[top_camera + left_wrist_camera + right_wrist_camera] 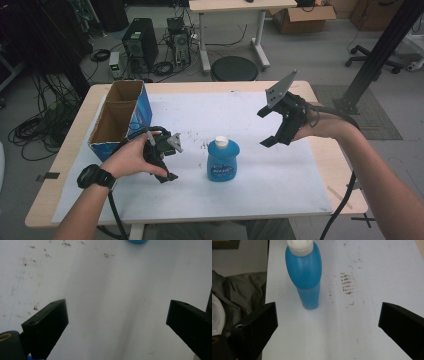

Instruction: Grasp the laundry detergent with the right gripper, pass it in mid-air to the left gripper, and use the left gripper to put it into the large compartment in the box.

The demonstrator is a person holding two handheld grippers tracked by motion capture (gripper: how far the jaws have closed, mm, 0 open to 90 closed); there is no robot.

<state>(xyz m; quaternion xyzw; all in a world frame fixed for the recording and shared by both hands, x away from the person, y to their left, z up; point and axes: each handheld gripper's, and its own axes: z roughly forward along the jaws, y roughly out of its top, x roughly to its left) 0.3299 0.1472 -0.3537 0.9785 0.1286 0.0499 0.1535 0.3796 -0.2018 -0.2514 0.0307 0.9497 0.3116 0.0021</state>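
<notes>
While blue bottle (223,161) stands between them, left gripper (167,162) low, right gripper (272,126) raised; both jaws spread, empty.

Grey floor (310,55) with tangled black cables (45,125), black computer tower (141,46), round black stool (234,68), brown cardboard boxes (302,19).

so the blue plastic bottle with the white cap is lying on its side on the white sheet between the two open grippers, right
Not quite: the blue plastic bottle with the white cap stands upright, as the high view and the right gripper view show. The rest holds: it is on the white sheet, between the left gripper and the right gripper, both with jaws apart and holding nothing.
</notes>
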